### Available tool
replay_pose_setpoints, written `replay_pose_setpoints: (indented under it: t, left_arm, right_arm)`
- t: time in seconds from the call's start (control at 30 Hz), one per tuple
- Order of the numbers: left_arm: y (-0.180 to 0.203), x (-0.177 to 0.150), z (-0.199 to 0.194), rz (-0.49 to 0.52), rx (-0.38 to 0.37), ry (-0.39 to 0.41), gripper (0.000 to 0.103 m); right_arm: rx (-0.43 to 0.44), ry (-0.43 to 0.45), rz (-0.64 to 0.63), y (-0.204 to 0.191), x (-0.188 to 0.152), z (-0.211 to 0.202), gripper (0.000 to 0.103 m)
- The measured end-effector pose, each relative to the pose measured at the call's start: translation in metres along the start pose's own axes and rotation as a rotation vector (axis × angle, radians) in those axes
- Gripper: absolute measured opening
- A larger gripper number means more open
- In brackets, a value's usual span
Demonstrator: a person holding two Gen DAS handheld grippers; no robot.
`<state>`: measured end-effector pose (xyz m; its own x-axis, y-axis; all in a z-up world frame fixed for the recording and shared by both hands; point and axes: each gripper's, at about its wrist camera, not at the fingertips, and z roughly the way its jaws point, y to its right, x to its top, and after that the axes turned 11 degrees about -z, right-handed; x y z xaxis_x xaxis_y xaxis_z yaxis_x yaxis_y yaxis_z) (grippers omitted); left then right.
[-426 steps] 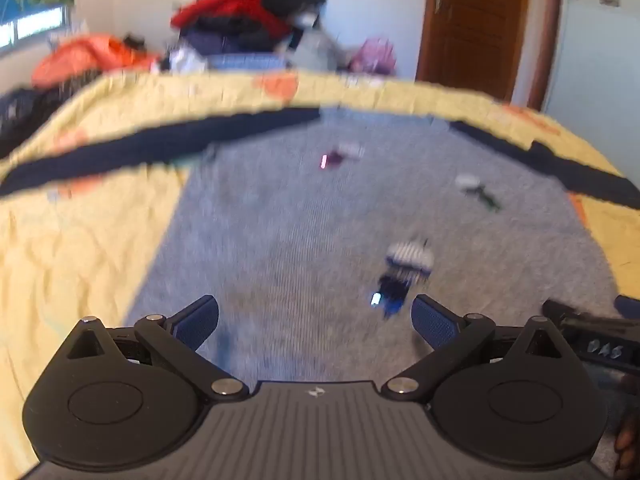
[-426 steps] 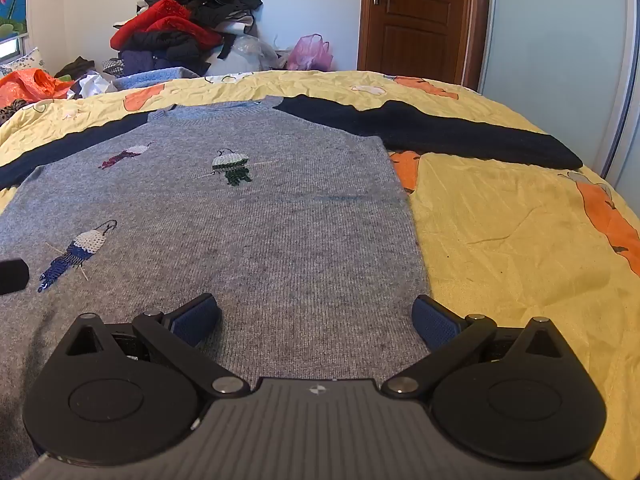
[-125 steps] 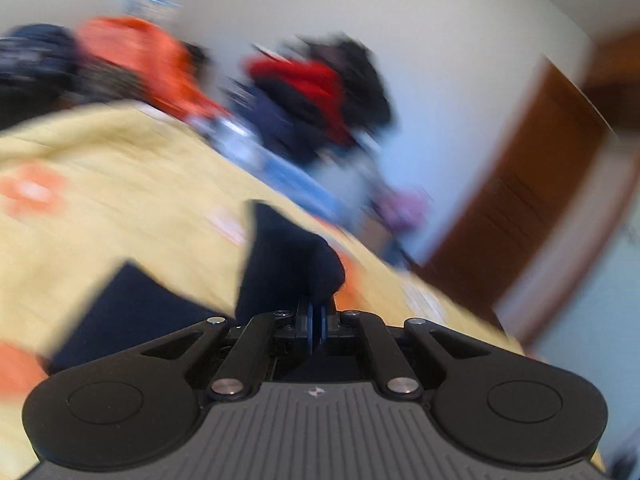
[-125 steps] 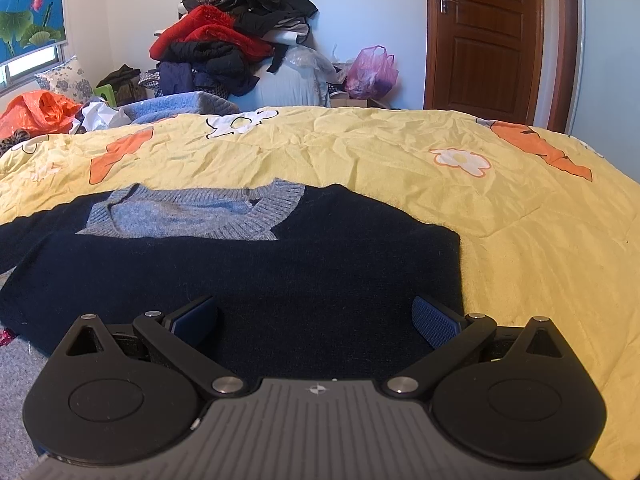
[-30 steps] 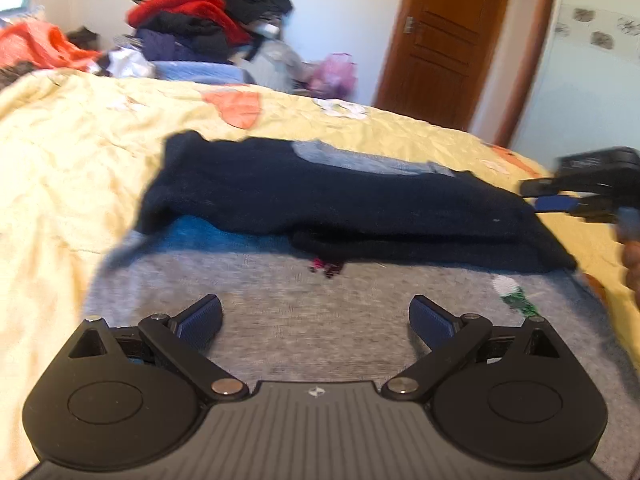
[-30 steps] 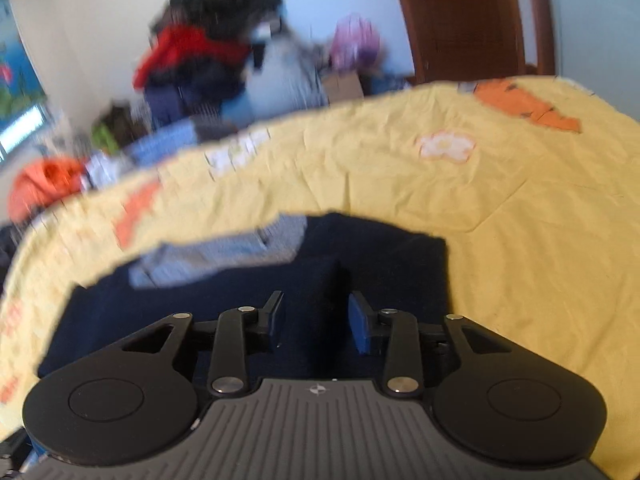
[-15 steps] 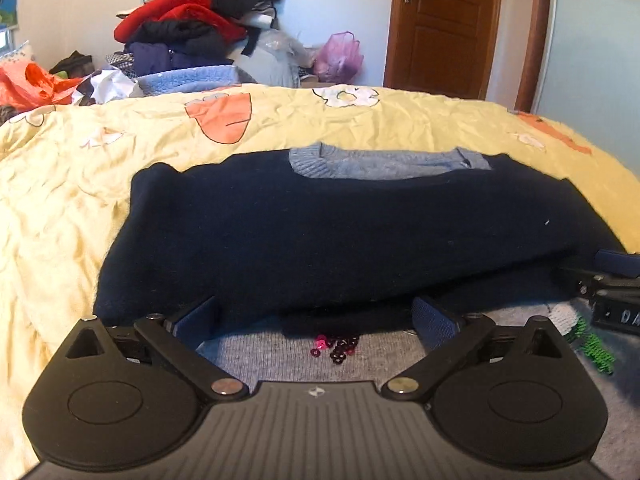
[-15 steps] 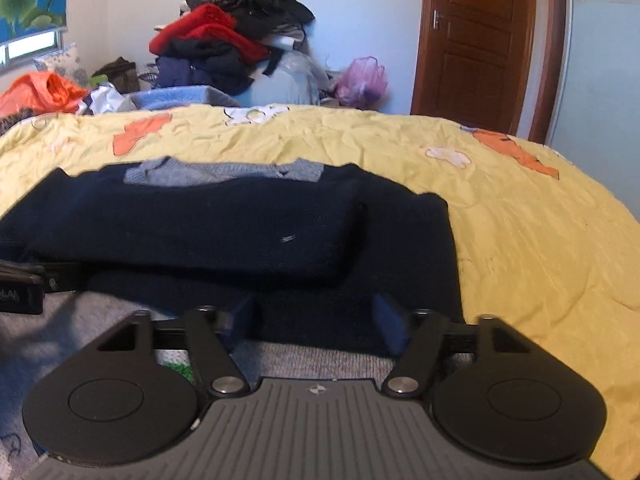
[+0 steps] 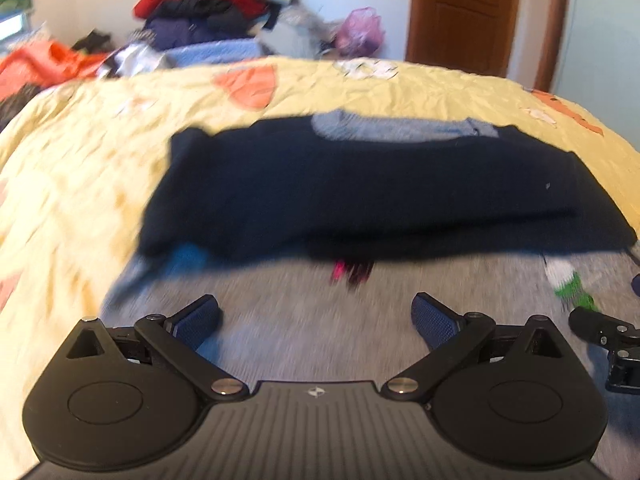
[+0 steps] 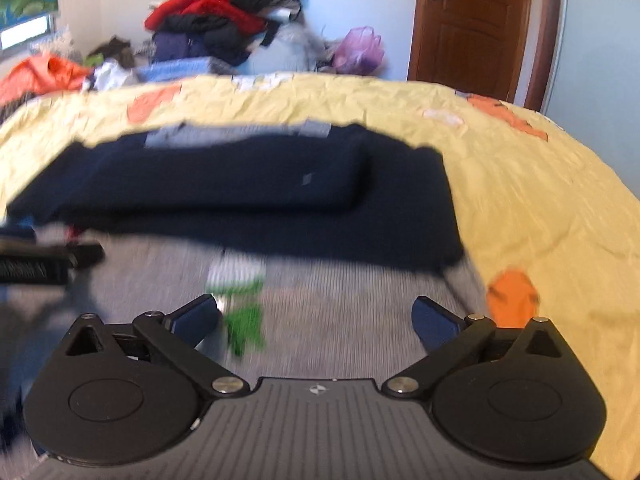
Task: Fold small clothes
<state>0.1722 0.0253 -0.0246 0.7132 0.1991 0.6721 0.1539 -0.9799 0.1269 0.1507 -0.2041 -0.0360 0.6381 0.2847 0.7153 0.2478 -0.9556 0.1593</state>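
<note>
Beneath my tools spreads the bed (image 9: 80,184), covered by a crumpled yellow quilt with orange and white patches. Directly on it lies the grey sweater (image 9: 320,320), its navy sleeves (image 10: 240,188) folded across the chest.

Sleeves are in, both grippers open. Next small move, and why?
Probably lower both grippers onto the sweater's near grey hem. The navy sleeves lie folded across its top, the left gripper and right gripper hover open and empty over the grey body, so the bottom-up fold remains.
</note>
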Motion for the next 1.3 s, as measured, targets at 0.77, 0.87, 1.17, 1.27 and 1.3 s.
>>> replay_pose_setpoints:
  t: [0.77, 0.87, 1.17, 1.27, 1.3]
  left_arm:
    - [-0.025, -0.044, -0.052, 0.114, 0.023, 0.095, 0.103]
    - [-0.053, -0.053, -0.081, 0.06, -0.003, 0.127, 0.103]
    - [-0.143, -0.055, -0.082, -0.384, -0.351, -0.103, 0.051]
    - [-0.144, -0.048, -0.072, -0.377, -0.289, -0.152, 0.011]
    - [-0.14, -0.047, -0.072, -0.347, -0.276, -0.154, 0.006]
  right_arm:
    - [-0.008, 0.039, 0.008, 0.041, -0.028, -0.04, 0.099]
    - [0.037, 0.043, 0.087, 0.07, -0.042, -0.062, 0.099]
    - [0.242, -0.032, 0.196, 0.103, -0.067, -0.071, 0.069]
    - [0.253, -0.067, 0.197, 0.103, -0.062, -0.066, 0.011]
    - [0.256, -0.069, 0.183, 0.102, -0.061, -0.065, 0.011]
